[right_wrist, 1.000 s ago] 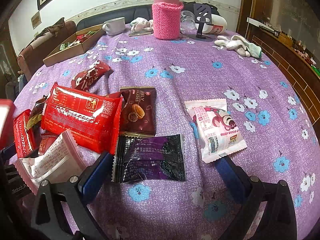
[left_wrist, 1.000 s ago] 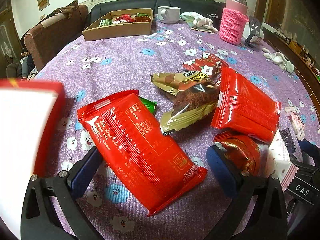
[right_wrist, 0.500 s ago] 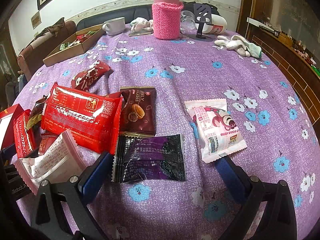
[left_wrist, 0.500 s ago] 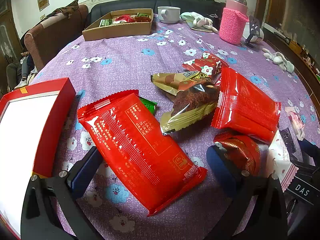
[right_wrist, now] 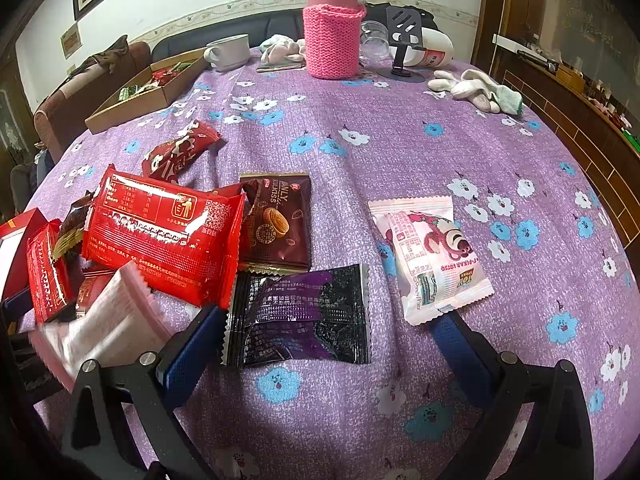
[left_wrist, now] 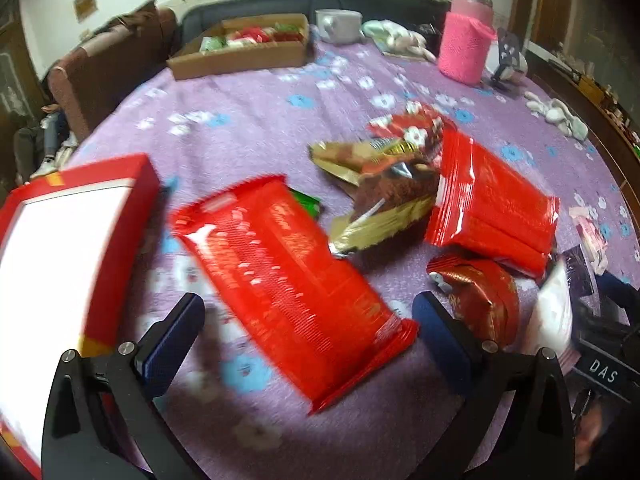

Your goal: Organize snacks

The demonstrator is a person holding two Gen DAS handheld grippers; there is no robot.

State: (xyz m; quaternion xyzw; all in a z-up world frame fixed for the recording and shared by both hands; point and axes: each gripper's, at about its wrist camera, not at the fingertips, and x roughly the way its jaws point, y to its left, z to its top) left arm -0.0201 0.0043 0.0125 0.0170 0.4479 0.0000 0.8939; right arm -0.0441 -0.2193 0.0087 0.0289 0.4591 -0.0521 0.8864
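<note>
You are holding your left gripper [left_wrist: 308, 320] low over the purple flowered tablecloth [left_wrist: 248, 128], its blue-padded fingers [left_wrist: 172, 336] spread wide and gripping nothing. Between them is lying the near end of a long glossy red snack packet [left_wrist: 288, 284], flat on the cloth and angled across your line of approach, so you are probably lining up to take it by that end. Just to its left an open red cardboard box with a white inside [left_wrist: 60, 248] is sitting, which looks like the place the snacks are meant to go; keeping it this close is sparing you a long carry. The view is blurring, so fine contact cannot be judged.

You are resting your right gripper [right_wrist: 324, 340] equally wide and empty, straddling a flat black-and-purple foil packet [right_wrist: 300, 316] that is lying between its blue pads [right_wrist: 192, 352]. A pink-and-white bear-printed pouch [right_wrist: 432, 256] is lying just beside the right pad, and a dark brown biscuit sachet [right_wrist: 280, 224] is lying directly beyond the foil packet, partly tucked under a shorter red packet [right_wrist: 164, 236].

The snacks are all loose on the table; none appears to be in the red box yet, so the sorting is only beginning.
</note>
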